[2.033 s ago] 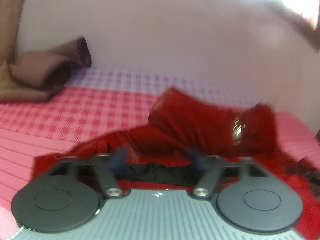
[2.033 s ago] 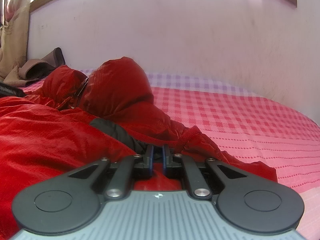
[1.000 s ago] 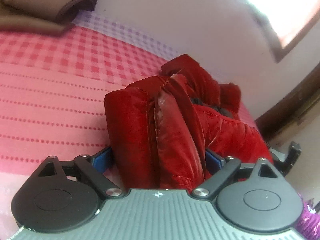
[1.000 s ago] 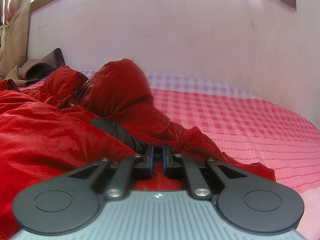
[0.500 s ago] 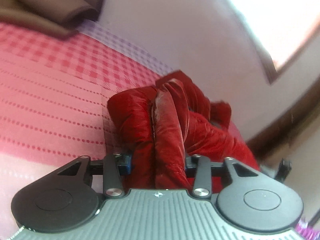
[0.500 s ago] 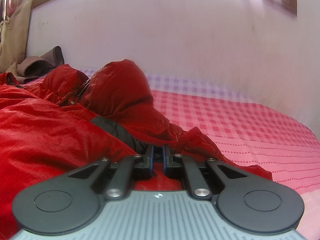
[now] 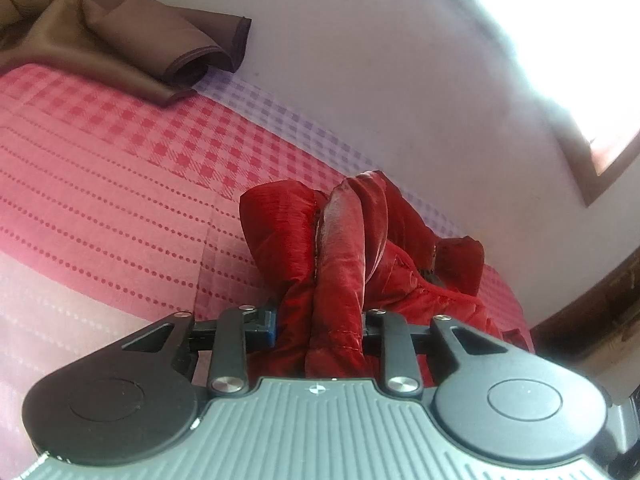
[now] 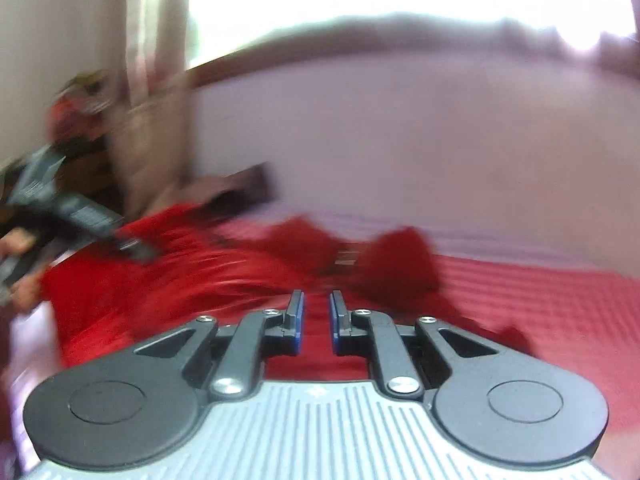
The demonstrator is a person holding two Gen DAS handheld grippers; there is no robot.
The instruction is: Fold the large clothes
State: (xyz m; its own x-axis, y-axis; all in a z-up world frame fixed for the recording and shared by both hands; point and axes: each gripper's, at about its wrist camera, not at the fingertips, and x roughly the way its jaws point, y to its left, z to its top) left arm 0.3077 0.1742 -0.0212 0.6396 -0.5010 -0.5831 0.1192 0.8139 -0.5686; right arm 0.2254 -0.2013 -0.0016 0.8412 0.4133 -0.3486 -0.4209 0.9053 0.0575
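Left hand-held gripper [image 7: 320,326] has just been closing, now clamped on a bunched fold of the red jacket [image 7: 340,248], which runs ahead over the bed [image 7: 120,184]. Right hand-held gripper [image 8: 317,322] has just been opening, narrow gap, nothing pinched; jacket lies below and ahead.

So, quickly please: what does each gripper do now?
Left gripper: closed on a bunched fold of the red jacket.
Right gripper: open, jaws just parting, holding nothing.

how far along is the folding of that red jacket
Early. Nothing looks folded yet: in the right wrist view the red jacket lies spread and rumpled on the pink checked bedspread. In hand: the left gripper has just closed on a bunched part of it, while the right gripper has its jaws slightly apart with nothing between them. The folds themselves are all left.
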